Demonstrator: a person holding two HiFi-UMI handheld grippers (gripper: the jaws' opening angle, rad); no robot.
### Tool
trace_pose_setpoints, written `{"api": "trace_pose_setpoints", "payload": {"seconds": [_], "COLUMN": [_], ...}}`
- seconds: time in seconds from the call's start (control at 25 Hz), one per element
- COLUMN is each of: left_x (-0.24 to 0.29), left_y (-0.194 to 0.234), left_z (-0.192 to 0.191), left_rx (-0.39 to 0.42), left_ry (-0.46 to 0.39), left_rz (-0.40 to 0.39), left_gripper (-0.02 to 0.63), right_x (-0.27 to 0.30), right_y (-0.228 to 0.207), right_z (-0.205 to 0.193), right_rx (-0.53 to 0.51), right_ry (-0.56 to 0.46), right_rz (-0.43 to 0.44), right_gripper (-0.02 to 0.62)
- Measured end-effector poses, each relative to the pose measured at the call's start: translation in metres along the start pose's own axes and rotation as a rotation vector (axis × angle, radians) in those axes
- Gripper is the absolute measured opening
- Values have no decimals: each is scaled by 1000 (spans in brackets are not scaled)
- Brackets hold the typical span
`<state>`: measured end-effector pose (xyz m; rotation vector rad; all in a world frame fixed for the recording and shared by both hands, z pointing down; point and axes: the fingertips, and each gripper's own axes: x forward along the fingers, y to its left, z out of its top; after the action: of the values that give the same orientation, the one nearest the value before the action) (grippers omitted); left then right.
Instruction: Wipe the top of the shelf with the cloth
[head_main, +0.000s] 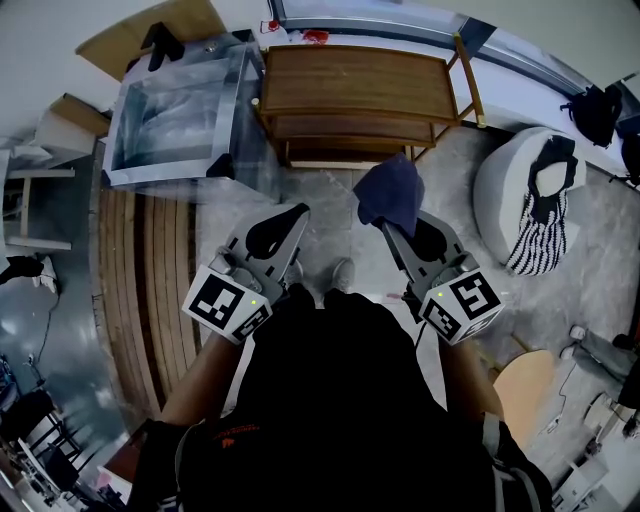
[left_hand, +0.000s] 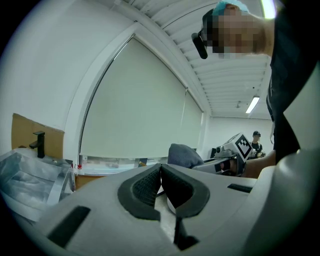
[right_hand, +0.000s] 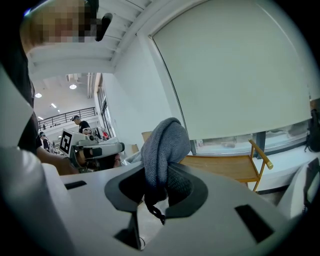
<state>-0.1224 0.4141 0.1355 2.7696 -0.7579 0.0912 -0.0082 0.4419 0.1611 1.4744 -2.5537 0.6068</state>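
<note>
A wooden shelf (head_main: 360, 78) with a slatted brown top stands ahead of me by the window, its top edge also showing as the shelf (right_hand: 225, 164) in the right gripper view. My right gripper (head_main: 392, 222) is shut on a dark blue-grey cloth (head_main: 390, 192), which bunches up above the jaws, seen close as the cloth (right_hand: 164, 150). It hangs in the air short of the shelf. My left gripper (head_main: 290, 222) is shut with nothing between its pads (left_hand: 161, 184), held level beside the right one. The cloth (left_hand: 184, 155) shows past its jaws too.
A clear plastic bin (head_main: 178, 118) sits left of the shelf. A white beanbag (head_main: 530, 195) with a striped garment lies to the right. A wooden slatted floor strip (head_main: 150, 270) runs on the left. My feet (head_main: 340, 275) stand on grey floor.
</note>
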Motion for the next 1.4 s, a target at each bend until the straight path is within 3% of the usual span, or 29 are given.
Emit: {"api": "trace_pose_setpoints", "payload": {"seconds": [0.84, 1.4], "left_x": [46, 67], "left_y": [-2, 34], "left_z": [-5, -2], "left_rx": [-2, 3], "left_ry": [0, -7], "left_rz": [41, 45], "left_gripper": [20, 19], "right_x": [-8, 25], "right_y": [-58, -78], "right_z": [-1, 5], "right_rx": [18, 20], "right_ry": [15, 30], "right_rz": [-1, -3], "right_gripper": [78, 78]}}
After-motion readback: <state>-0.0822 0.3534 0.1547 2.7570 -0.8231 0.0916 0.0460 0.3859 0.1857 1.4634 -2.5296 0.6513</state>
